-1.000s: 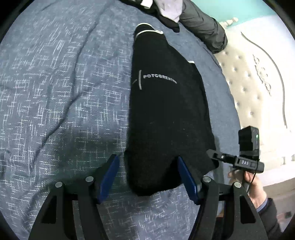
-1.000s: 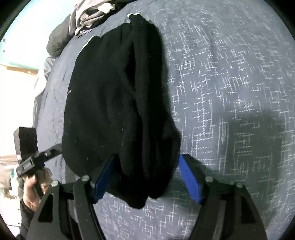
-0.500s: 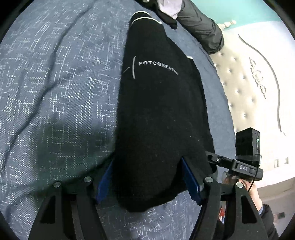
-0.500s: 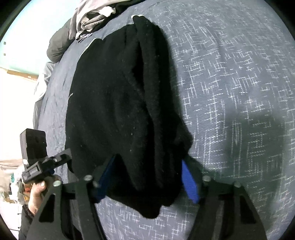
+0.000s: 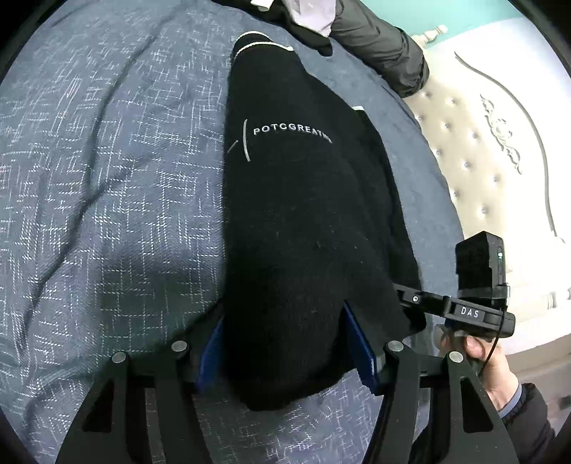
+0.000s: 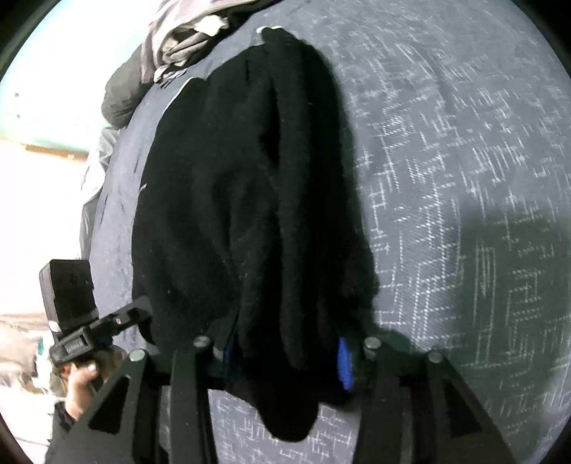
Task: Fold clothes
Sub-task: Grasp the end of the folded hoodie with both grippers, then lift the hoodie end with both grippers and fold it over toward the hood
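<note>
A black sweater (image 5: 303, 214) with white "POTCGREAT" lettering lies lengthwise on the blue-grey bedspread (image 5: 107, 178), folded into a long narrow strip. Its near end sits between the blue pads of my left gripper (image 5: 285, 339), which stand wide on either side of the fabric. In the right wrist view the same sweater (image 6: 232, 196) shows thick folds. My right gripper (image 6: 287, 353) has its pads drawn in against the bunched near end, which hangs past them toward the camera.
A cream tufted headboard (image 5: 481, 160) borders the bed beside the sweater. Dark and grey clothes (image 5: 374, 35) are piled at the far end, seen too as a grey heap (image 6: 185, 32). A hand (image 5: 478, 353) holds the other gripper's handle.
Both grippers have slid forward, so the sweater's end now reaches deeper between the fingers. The right gripper's pads have moved closer together; the left gripper's spacing looks the same.
</note>
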### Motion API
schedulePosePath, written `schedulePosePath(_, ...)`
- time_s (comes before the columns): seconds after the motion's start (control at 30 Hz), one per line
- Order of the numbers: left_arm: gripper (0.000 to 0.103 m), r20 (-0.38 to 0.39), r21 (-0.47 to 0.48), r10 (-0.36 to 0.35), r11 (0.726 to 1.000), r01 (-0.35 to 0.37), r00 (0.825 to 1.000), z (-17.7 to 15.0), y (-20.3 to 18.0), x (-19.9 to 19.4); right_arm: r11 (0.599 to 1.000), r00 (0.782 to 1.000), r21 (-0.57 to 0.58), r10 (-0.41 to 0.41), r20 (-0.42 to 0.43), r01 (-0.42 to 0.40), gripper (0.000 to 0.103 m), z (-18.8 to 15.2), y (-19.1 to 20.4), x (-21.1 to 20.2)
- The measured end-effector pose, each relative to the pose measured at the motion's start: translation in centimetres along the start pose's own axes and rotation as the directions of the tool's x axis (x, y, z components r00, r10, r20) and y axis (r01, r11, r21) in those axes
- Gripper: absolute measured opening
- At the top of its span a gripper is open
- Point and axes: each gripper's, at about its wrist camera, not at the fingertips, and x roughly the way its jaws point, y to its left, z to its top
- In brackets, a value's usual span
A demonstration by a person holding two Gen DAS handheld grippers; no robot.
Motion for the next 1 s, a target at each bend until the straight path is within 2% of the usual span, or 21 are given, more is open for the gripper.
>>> schedulePosePath(0.1,0.061,0.019,0.034,0.027,0.999,-0.028,0.999,-0.1,-0.8,-0.6,0.998,1.0,-0.056,-0.023,0.019,0.024,0.027,0.2,1.2,-0.4)
schedulePosePath(0.2,0.057,0.047,0.066,0.043,0.997,-0.046,0.998,0.1,-2.2,-1.5,0.991,0.998,-0.123,-0.045,0.044,0.05,0.023,0.3,2.4,-0.9)
schedulePosePath(0.3,0.056,0.078,0.101,0.057,0.993,-0.065,0.995,0.7,-4.1,-2.6,0.98,0.995,-0.185,-0.058,0.081,0.073,0.021,-0.1,3.5,-1.9)
schedulePosePath(0.47,0.055,0.131,0.159,0.055,0.984,-0.076,0.99,2.1,-7.7,-4.9,0.971,0.989,-0.232,-0.033,0.146,0.067,0.021,0.8,5.4,-5.8)
schedulePosePath(0.63,0.055,0.173,0.22,0.03,0.973,-0.069,0.984,3.0,-12.2,-6.9,0.951,0.977,-0.297,-0.027,0.213,0.091,0.02,1.7,6.1,-11.7)
schedulePosePath(0.8,0.054,0.197,0.282,0.004,0.957,-0.06,0.98,4.8,-17.7,-6.5,0.94,0.962,-0.317,-0.036,0.272,0.124,0.02,2.6,5.8,-16.7)
schedulePosePath(1.0,0.054,0.205,0.35,-0.039,0.936,-0.036,0.978,6.1,-25.2,-4.0,0.939,0.938,-0.297,-0.064,0.342,0.172,0.02,3.7,3.0,-23.6)
